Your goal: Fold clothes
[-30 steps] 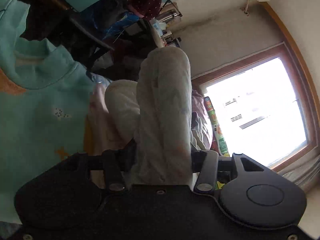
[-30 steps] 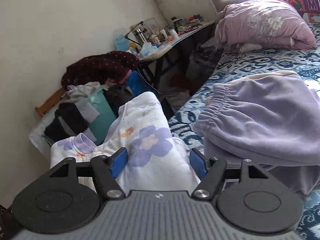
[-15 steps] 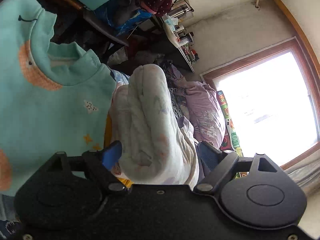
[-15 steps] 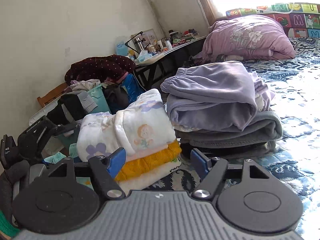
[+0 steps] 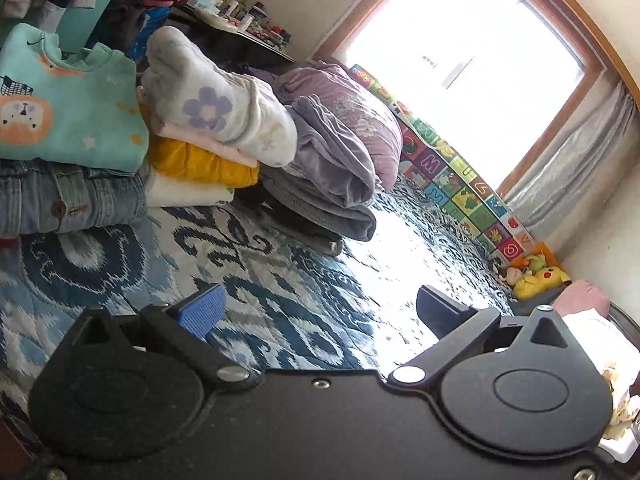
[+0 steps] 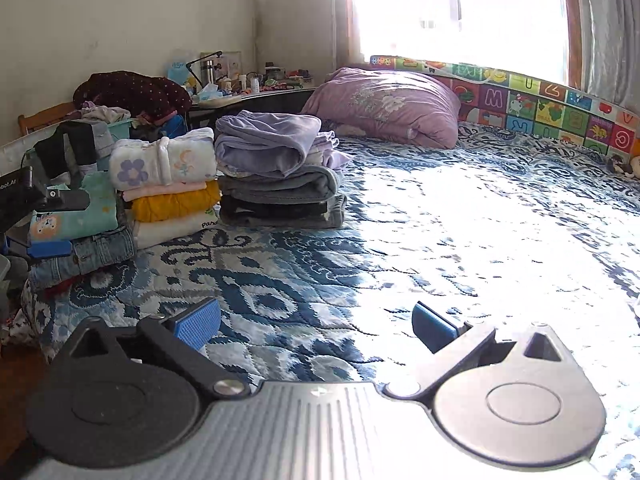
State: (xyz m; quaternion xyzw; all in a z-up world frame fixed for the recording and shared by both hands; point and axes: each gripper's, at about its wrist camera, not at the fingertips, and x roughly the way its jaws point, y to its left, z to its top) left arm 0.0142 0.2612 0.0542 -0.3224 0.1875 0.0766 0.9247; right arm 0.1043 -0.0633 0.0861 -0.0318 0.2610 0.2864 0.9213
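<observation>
White floral garment (image 6: 162, 166) folded atop middle stack at ten o'clock, left gripper (image 5: 320, 312) spread wide and empty, right gripper (image 6: 316, 326) likewise spread over quilt (image 6: 360, 248)

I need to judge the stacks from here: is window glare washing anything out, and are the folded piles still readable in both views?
Left wrist view: the window is blown out white, with a glare patch on the quilt; the floral garment stays readable. Right wrist view: a wide sunlit stretch of quilt is washed out, but the lilac pile and floral garment are clear; fisheye bending at edges.
</observation>
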